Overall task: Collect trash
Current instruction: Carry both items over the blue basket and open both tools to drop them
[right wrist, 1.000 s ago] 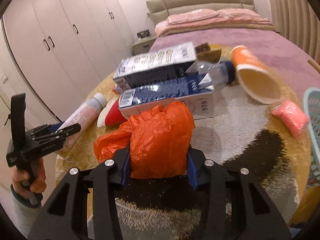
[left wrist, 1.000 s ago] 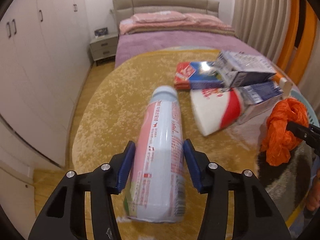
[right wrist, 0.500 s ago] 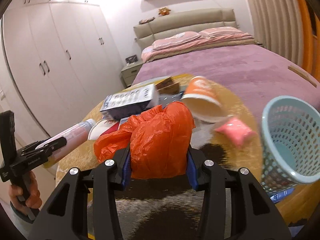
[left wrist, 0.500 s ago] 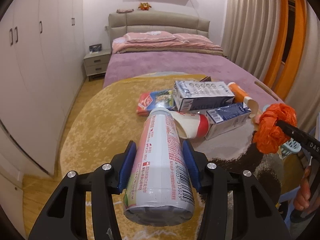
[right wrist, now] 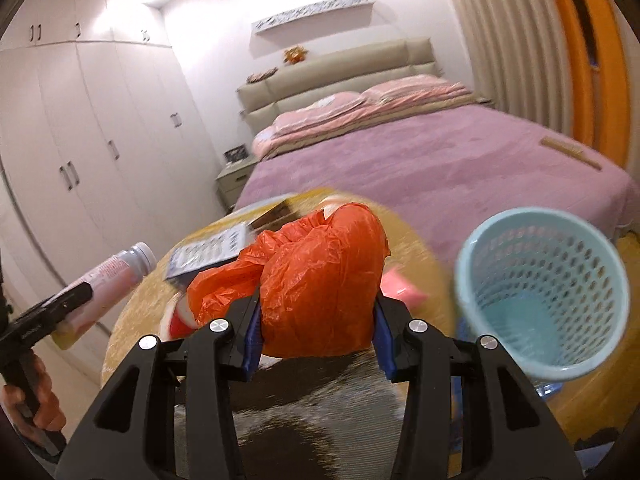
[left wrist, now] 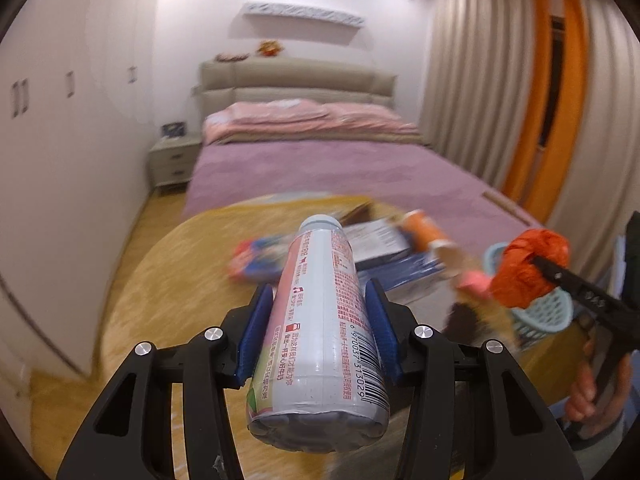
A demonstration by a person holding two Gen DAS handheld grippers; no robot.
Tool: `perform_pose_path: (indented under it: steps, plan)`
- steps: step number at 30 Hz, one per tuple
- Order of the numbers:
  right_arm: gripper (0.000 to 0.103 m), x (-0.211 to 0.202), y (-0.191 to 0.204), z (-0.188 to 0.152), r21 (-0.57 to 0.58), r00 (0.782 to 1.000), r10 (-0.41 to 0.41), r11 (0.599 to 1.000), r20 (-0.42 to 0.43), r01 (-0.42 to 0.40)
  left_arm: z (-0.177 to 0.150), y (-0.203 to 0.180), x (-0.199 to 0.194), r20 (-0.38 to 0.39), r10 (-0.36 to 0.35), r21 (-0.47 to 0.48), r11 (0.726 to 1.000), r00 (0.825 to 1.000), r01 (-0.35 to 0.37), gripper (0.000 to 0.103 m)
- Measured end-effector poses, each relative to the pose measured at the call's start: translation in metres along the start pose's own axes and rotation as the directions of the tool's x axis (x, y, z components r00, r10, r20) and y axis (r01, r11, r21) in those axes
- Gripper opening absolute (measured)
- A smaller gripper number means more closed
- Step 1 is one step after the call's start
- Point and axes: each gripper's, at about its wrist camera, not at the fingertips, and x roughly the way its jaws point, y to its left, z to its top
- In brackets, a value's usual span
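My left gripper (left wrist: 318, 320) is shut on a white and pink plastic bottle (left wrist: 324, 320), held in the air with its cap pointing away. My right gripper (right wrist: 318, 328) is shut on a crumpled orange plastic bag (right wrist: 316, 280). In the left wrist view the orange bag (left wrist: 528, 268) hangs at the right, in front of the light blue basket (left wrist: 540, 316). From the right wrist the light blue mesh basket (right wrist: 540, 288) stands empty at the right, on the floor beside the rug. The bottle (right wrist: 108, 280) shows at the left there.
Cartons (left wrist: 384, 240), an orange cup (left wrist: 428, 236) and a pink packet (left wrist: 476, 282) lie on the round yellow rug (left wrist: 168, 280). A bed with a purple cover (right wrist: 440, 168) stands behind, white wardrobes (right wrist: 80, 160) to the left, curtains (left wrist: 480, 100) to the right.
Both grippers have risen from the rug with their loads and tilted up. The right one has swung to the right, so the blue basket has come into its view.
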Motion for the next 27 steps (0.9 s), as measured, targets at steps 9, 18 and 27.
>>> perform_pose_path:
  steps: [9,18,27]
  plan:
    - [0.042,-0.019,-0.098,0.008,0.159,0.944,-0.330,0.933,0.022,0.322,0.028,-0.110,0.064,-0.026,-0.271,0.081,0.959,0.962,0.272,0.047]
    - [0.042,0.001,-0.191,-0.018,0.310,0.877,-0.459,0.821,-0.141,0.480,0.020,-0.220,0.148,-0.173,-0.412,0.115,0.894,0.895,0.434,0.047]
    - [0.044,0.024,-0.230,-0.035,0.299,0.838,-0.486,0.785,-0.246,0.543,-0.009,-0.274,0.211,-0.325,-0.413,0.094,0.881,0.851,0.464,0.047]
